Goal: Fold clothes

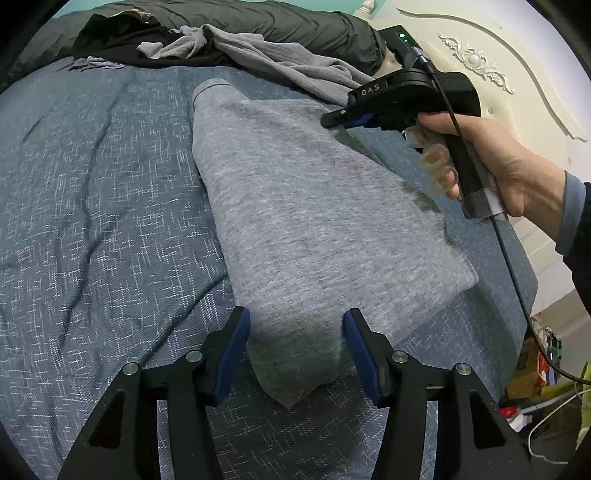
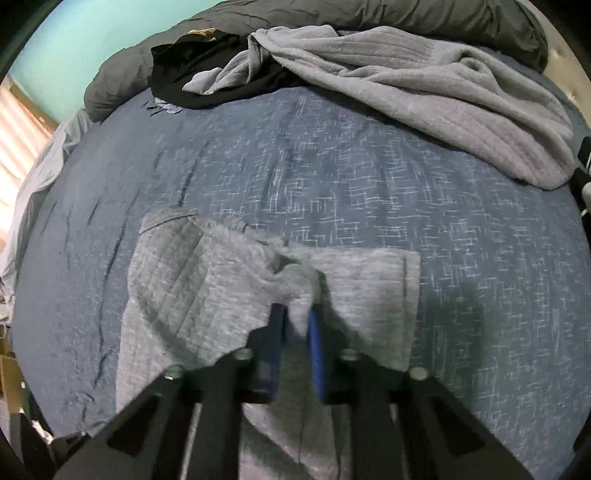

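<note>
Here we hold the left gripper [image 1: 295,354] low over the blue patterned bedspread [image 1: 92,229], its blue-padded fingers [image 1: 232,354] spread wide apart. They straddle the near end of the grey folded garment [image 1: 295,221] without pinching it; the cloth lies slack between them.

In the left wrist view, the right hand [image 1: 495,162] wraps the pistol grip of the right gripper [image 1: 332,120] from the right side of the frame, wrist roughly level, a blue-grey sleeve [image 1: 574,214] at the cuff. That gripper points leftward, with its tip just above the garment's far right edge. A black cable [image 1: 506,258] runs down from its body.

In the right wrist view, the right gripper [image 2: 297,325] has its blue pads drawn close together on a raised ridge of the grey cloth [image 2: 295,284], which bunches up between them. This view is blurred.

The garment lies flat on the bedspread near the bed's right edge. Its long axis runs from the left gripper away toward the far pile, and it narrows at both ends.

Beyond it, well apart, we see a loose grey fleece garment [image 2: 424,92], a black garment [image 2: 207,70] and a dark duvet [image 1: 277,22]. A cream carved headboard [image 1: 491,74] stands to the right.
</note>
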`<state>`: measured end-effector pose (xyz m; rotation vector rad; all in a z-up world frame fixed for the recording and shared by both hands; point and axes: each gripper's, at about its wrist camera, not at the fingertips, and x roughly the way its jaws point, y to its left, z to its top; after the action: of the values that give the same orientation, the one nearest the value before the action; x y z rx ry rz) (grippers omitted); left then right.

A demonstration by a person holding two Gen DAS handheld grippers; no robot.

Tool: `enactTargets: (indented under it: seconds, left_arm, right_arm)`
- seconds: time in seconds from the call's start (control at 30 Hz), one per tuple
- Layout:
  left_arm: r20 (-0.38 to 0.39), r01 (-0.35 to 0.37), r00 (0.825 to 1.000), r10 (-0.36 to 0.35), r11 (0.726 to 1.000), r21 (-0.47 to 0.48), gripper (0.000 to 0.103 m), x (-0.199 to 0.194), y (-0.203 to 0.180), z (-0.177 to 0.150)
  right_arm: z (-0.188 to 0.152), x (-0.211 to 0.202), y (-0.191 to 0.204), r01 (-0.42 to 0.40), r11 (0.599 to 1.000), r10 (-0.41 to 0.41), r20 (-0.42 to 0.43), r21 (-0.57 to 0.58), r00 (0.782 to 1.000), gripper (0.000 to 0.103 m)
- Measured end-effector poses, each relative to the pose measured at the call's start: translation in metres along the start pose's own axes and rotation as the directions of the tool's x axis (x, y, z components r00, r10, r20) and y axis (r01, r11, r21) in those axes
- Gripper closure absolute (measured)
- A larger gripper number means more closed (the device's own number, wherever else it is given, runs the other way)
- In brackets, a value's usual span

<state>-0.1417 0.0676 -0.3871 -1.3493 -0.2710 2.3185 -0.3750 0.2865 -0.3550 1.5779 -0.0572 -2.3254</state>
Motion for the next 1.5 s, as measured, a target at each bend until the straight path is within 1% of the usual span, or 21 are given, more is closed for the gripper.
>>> enactTargets:
  seconds: [0.13, 0.23, 0.27, 0.33, 0.43, 0.53, 0.6, 0.67, 0.7, 0.73, 0.8, 0.87, 0.93, 1.03, 1.1, 1.17, 1.2, 1.3, 1.33, 1.4, 1.5]
  left_arm:
    - [0.002, 0.0, 1.0, 0.0, 1.0, -0.002, 0.045, 0.0, 0.0, 0.0]
    - [0.003, -0.001, 1.0, 0.001, 1.0, 0.0, 0.045, 0.001, -0.002, -0.003]
    - [0.004, -0.002, 1.0, 0.002, 1.0, 0.001, 0.045, 0.001, -0.002, -0.003]
    - [0.004, -0.002, 1.0, 0.002, 1.0, 0.002, 0.045, 0.001, -0.002, -0.004]
    - [0.002, -0.001, 1.0, 0.001, 1.0, 0.0, 0.045, 0.002, -0.002, -0.003]
    - [0.002, -0.002, 1.0, 0.002, 1.0, 0.002, 0.045, 0.003, -0.004, -0.003]
    - [0.001, -0.002, 1.0, 0.002, 1.0, 0.001, 0.045, 0.004, -0.004, -0.003]
    - [0.0, -0.004, 1.0, 0.004, 1.0, 0.001, 0.045, 0.004, -0.003, -0.002]
    - [0.0, -0.004, 1.0, 0.004, 1.0, 0.001, 0.045, 0.003, -0.002, -0.002]
    - [0.001, -0.004, 1.0, 0.004, 1.0, 0.0, 0.045, 0.003, -0.002, -0.002]
    - [0.001, -0.005, 1.0, 0.005, 1.0, -0.001, 0.045, 0.003, -0.002, -0.002]
    - [0.001, -0.004, 1.0, 0.004, 1.0, 0.002, 0.045, -0.002, 0.004, -0.005]
    - [0.001, -0.004, 1.0, 0.004, 1.0, 0.003, 0.045, -0.004, 0.005, -0.005]
    - [0.001, -0.003, 1.0, 0.003, 1.0, 0.004, 0.045, -0.005, 0.005, -0.004]
    - [0.001, -0.002, 1.0, 0.002, 1.0, 0.004, 0.045, -0.006, 0.005, -0.003]
    - [0.0, 0.0, 1.0, 0.0, 1.0, 0.005, 0.045, -0.007, 0.004, -0.001]
    - [0.0, 0.001, 1.0, -0.001, 1.0, 0.005, 0.045, -0.008, 0.004, -0.001]
    - [-0.001, 0.003, 1.0, -0.003, 1.0, 0.006, 0.045, -0.009, 0.004, 0.001]
    - [-0.003, 0.004, 1.0, -0.004, 1.0, 0.006, 0.045, -0.01, 0.004, 0.002]
    - [-0.004, 0.004, 1.0, -0.004, 1.0, 0.004, 0.045, -0.011, 0.005, 0.002]
    - [-0.004, 0.003, 1.0, -0.003, 1.0, 0.0, 0.045, -0.013, 0.006, 0.002]
  right_arm:
    - [0.002, -0.015, -0.004, 0.029, 1.0, -0.028, 0.078, -0.005, 0.997, 0.098]
    - [0.008, -0.021, -0.01, 0.068, 0.998, -0.067, 0.107, -0.003, 0.992, 0.098]
    - [0.011, -0.021, -0.013, 0.083, 0.997, -0.083, 0.108, -0.002, 0.991, 0.098]
    - [0.014, -0.013, -0.017, 0.119, 0.993, -0.118, 0.082, 0.0, 0.99, 0.099]
    - [0.012, 0.004, -0.022, 0.148, 0.989, -0.148, 0.047, 0.0, 0.988, 0.099]
    - [0.008, 0.012, -0.029, 0.136, 0.99, -0.137, 0.033, 0.022, 0.99, 0.098]
    - [0.008, 0.009, -0.034, 0.126, 0.991, -0.128, 0.04, 0.04, 0.991, 0.098]
    - [0.01, -0.001, -0.035, 0.167, 0.985, -0.17, 0.061, 0.048, 0.984, 0.097]
    - [0.012, -0.01, -0.035, 0.206, 0.978, -0.209, 0.082, 0.045, 0.975, 0.095]
    - [0.013, -0.016, -0.034, 0.199, 0.979, -0.203, 0.1, 0.043, 0.974, 0.092]
    - [0.015, -0.032, -0.029, 0.112, 0.993, -0.115, 0.144, 0.031, 0.983, 0.092]
    - [0.016, -0.04, -0.016, 0.046, 0.999, -0.045, 0.157, -0.003, 0.987, 0.092]
    - [0.015, -0.035, -0.002, -0.007, 0.999, 0.012, 0.125, -0.045, 0.992, 0.092]
    - [0.012, -0.008, 0.02, -0.034, 0.995, 0.039, 0.042, -0.096, 0.998, 0.092]
    - [0.01, 0.011, 0.024, -0.015, 0.993, 0.014, -0.006, -0.113, 1.0, 0.092]
    - [0.009, 0.032, 0.023, 0.039, 0.992, -0.044, -0.036, -0.121, 0.998, 0.092]
    - [0.01, 0.035, 0.019, 0.067, 0.992, -0.07, -0.023, -0.112, 0.997, 0.098]
    - [0.015, 0.031, 0.003, 0.116, 0.992, -0.115, 0.031, -0.051, 0.993, 0.1]
    - [0.018, 0.026, -0.001, 0.14, 0.99, -0.138, 0.049, -0.031, 0.989, 0.1]
    - [0.02, 0.016, -0.002, 0.158, 0.987, -0.156, 0.076, -0.034, 0.985, 0.1]
    - [0.019, -0.004, 0.0, 0.165, 0.986, -0.16, 0.125, -0.036, 0.979, 0.1]
